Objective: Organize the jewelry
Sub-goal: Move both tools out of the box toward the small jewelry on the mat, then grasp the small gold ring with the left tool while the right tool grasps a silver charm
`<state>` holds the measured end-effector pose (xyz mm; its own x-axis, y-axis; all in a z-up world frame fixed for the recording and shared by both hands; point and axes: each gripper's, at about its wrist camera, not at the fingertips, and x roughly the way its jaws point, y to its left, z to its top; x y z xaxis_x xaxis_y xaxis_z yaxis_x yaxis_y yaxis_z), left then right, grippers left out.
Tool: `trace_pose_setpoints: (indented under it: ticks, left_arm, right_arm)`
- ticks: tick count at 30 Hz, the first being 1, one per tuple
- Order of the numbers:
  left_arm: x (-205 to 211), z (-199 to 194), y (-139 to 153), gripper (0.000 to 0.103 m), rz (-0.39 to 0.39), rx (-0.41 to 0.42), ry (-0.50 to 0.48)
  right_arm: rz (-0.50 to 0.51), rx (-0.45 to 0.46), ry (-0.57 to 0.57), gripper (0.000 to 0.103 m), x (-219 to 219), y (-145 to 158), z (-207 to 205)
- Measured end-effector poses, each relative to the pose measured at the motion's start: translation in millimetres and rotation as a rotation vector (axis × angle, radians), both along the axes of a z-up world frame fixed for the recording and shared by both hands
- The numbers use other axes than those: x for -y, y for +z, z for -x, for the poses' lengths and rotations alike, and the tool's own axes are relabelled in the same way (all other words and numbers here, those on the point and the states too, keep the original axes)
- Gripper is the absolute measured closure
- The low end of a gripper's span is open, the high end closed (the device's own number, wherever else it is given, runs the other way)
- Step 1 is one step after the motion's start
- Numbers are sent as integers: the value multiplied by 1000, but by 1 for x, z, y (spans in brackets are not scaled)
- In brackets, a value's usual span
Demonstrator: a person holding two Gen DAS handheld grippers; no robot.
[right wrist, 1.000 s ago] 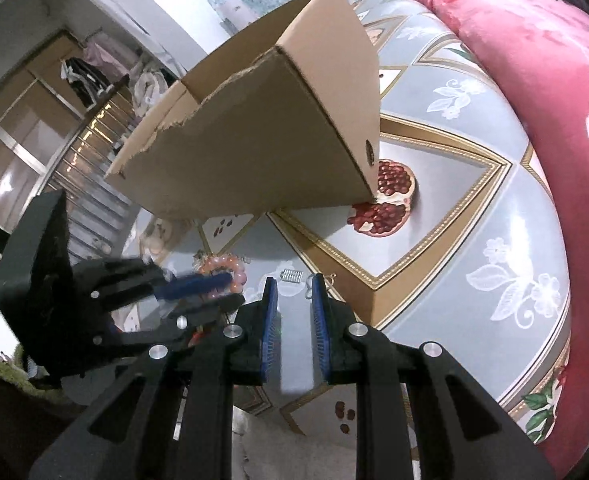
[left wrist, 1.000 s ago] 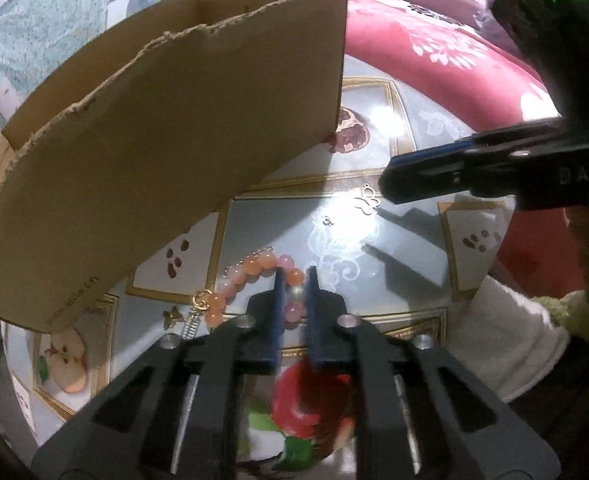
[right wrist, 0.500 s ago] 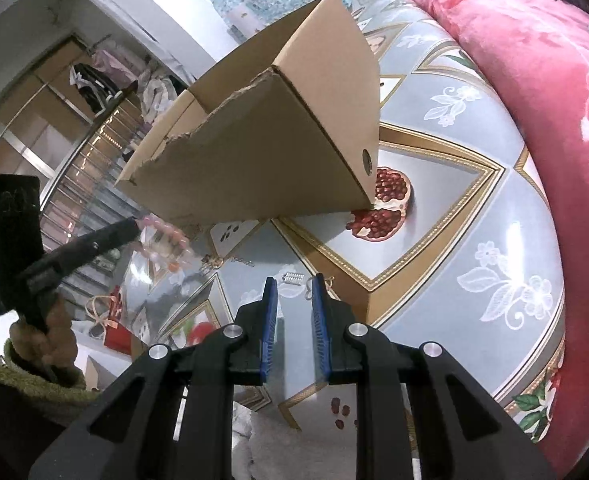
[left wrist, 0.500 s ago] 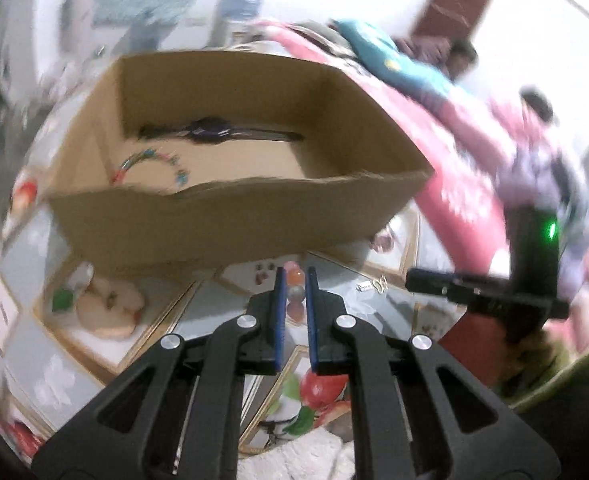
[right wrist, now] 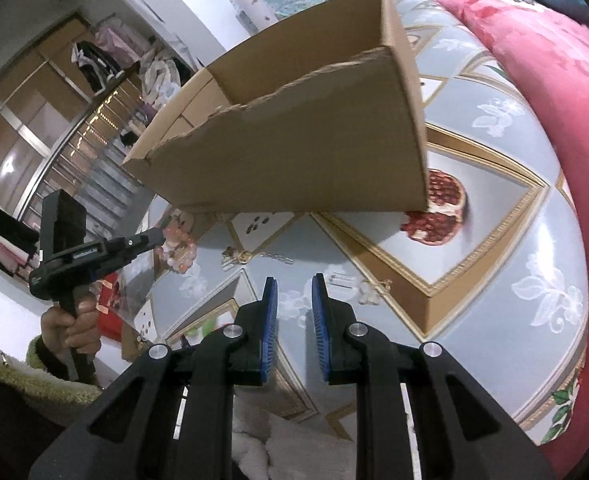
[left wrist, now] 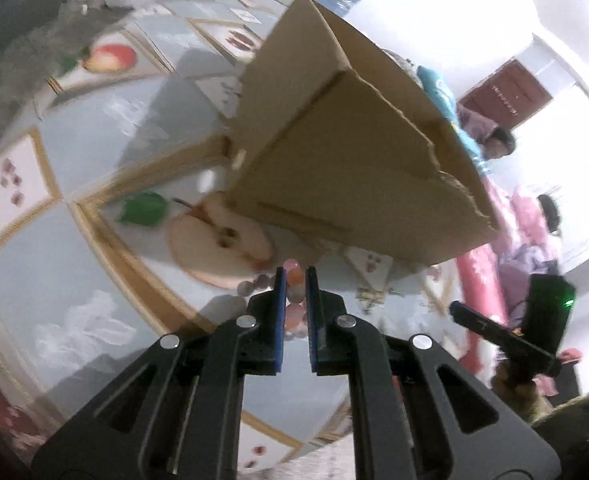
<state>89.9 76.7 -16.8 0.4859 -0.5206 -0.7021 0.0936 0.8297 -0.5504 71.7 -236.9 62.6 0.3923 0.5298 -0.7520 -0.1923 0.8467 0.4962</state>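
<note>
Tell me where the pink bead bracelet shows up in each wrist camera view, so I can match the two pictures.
Left wrist view: the bead bracelet sits low at centre, pinched between the left tongs, just below the cardboard box.
Right wrist view: the bead bracelet is at the left edge, hanging from the tip of the left tongs, below the box's left corner.
Shared landmark: the cardboard box.

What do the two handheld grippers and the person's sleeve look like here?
Both grippers are black with cut-out frames, silver screw heads and blue finger pads. The left gripper has a pistol handle and white lettering; the right gripper shows a green light. The sleeve is fuzzy, yellowish-green.
</note>
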Motion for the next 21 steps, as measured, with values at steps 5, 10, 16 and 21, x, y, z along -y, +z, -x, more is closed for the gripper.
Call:
trace_pose_setpoints:
  ticks: [5,10,16,21]
  left_arm:
    - [-7,8,24,73,-162,106,43]
    - [23,19,39,72,-193,192,-91]
    - [108,24,28,72,-371,256,-346]
    - [138,19,17,73,-463,284,-447]
  right_arm:
    - [61,20,62,84,-26,-1,-4]
    - [133,53,127,84,-51,-5,-2]
    - [219,51,146,84,-57,-12,-1]
    - [221,53,138,85,-49,-14,1]
